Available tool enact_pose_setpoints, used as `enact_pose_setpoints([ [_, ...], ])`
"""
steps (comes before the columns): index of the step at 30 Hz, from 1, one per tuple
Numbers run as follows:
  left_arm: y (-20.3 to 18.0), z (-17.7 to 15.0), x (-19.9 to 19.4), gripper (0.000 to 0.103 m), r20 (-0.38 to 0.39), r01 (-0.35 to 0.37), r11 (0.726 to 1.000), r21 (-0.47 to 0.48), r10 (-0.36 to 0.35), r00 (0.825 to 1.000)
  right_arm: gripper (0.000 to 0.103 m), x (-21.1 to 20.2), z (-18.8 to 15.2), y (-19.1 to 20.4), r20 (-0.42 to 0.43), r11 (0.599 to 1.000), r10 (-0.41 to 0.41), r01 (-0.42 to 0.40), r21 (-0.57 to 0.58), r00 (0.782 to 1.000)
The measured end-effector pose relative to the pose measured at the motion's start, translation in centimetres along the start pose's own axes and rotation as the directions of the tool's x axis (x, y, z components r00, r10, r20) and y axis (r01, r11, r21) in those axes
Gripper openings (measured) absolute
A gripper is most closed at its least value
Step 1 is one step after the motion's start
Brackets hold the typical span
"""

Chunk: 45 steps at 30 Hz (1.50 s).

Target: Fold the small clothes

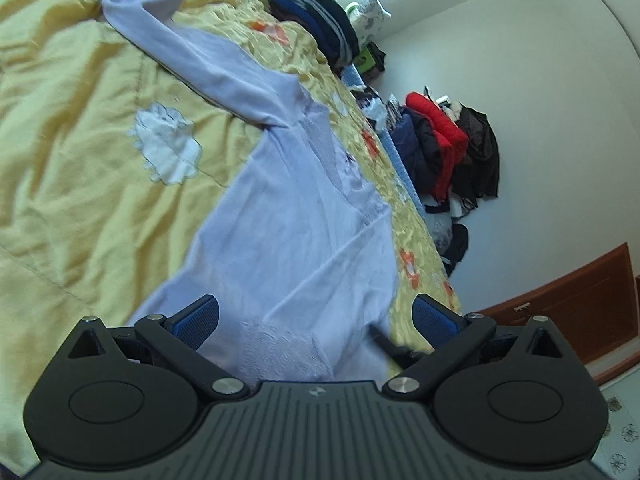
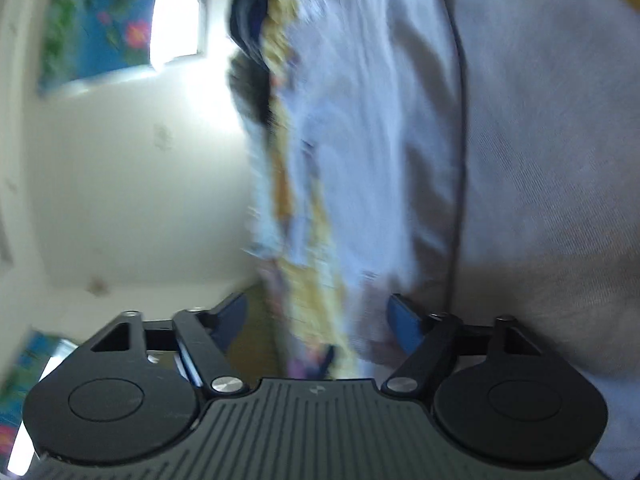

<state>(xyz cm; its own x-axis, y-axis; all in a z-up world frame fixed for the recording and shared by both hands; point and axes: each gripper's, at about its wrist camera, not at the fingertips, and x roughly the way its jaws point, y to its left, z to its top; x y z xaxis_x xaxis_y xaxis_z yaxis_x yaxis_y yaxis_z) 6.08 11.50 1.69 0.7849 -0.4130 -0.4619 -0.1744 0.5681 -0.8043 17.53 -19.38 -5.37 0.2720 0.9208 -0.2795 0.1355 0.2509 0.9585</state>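
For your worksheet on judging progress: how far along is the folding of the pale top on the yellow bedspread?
Done: little that shows. The pale top lies spread on the yellow bedspread, one sleeve stretched out unfolded.
In hand: nothing. The left gripper hovers open over the hem; the right gripper is open too, its view blurred.
Left: sleeves and body folds, seemingly all of them.

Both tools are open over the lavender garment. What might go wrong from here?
1. The left tool hangs open over the lavender garment on the rumpled yellow quilt; closing might pinch quilt too.
2. The right tool view is badly blurred, so its aim is uncertain.
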Motion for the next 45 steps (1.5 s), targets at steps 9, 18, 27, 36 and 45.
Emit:
enact_pose_setpoints([
  [9, 1.0, 0.0, -0.9, 0.103, -0.011, -0.017, 1.0, -0.026, 0.017, 1.0, 0.026, 2.6, -1.7, 3.6, -0.083, 0.937, -0.203, 0.169, -0.306, 0.976],
  [18, 2.1, -2.0, 1.1, 0.103, -0.152, 0.123, 0.974, -0.189, -0.153, 0.977, 0.021, 0.4, -8.4, 9.2, 0.085, 0.613, -0.229, 0.212, -0.761, 0.97],
  [27, 2.6, -2.8, 2.8, 0.103, -0.201, 0.055, 0.979, -0.195, -0.095, 0.975, 0.032, -2.9, -7.9, 6.8, -0.002, 0.766, -0.156, 0.12, -0.631, 0.988],
  [36, 1.9, -3.0, 1.6, 0.103, -0.181, -0.048, 0.994, -0.099, 0.03, 0.983, 0.039, -3.4, -4.4, 2.3, -0.049, 0.96, -0.022, 0.007, -0.28, 0.999],
  [45, 0.1, -3.5, 3.2, 0.014, -0.229, -0.178, 0.981, 0.076, 0.191, 0.954, 0.055, -4.8, -3.8, 1.2, 0.022, 0.977, 0.004, 0.0, -0.213, 1.0],
])
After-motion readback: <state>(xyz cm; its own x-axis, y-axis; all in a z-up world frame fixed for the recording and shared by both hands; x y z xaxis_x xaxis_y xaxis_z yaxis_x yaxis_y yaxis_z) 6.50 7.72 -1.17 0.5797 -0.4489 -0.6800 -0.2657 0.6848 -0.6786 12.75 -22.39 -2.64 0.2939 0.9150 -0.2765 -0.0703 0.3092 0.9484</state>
